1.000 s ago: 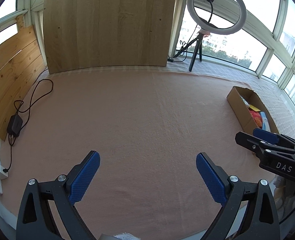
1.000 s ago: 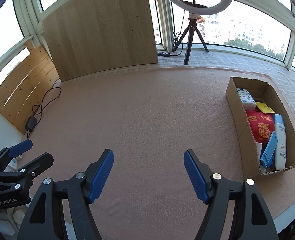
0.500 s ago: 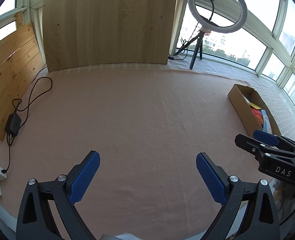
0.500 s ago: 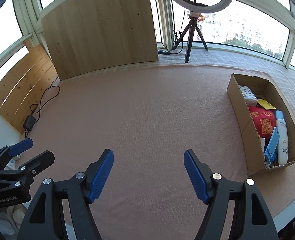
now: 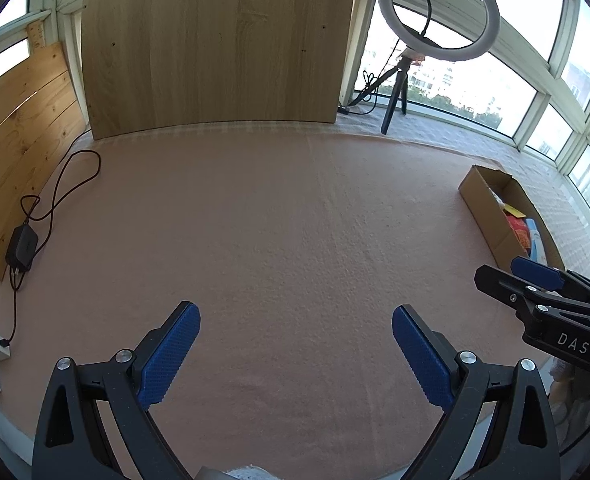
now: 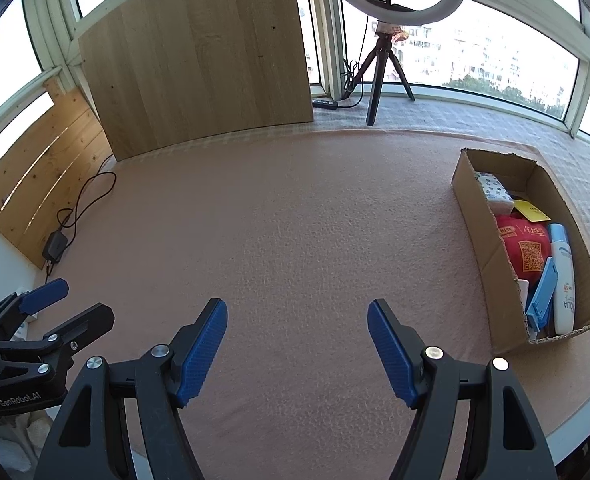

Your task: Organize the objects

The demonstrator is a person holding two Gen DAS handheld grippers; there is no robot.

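Pink-clothed bench (image 6: 295,220): cardboard box (image 6: 479,248) holds light, slippery sunscreen bottle (image 6: 563,276), best gripped mid-body; left gripper (image 5: 295,354) and right gripper (image 6: 297,346) fingers released, empty.

A glazed home balcony: wraparound windows (image 6: 495,60), pink blanket (image 6: 295,220), ring light (image 5: 439,12).

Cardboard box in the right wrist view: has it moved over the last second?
No. The cardboard box only drifts slightly in frame with the ring light tripod, so the camera shifted.
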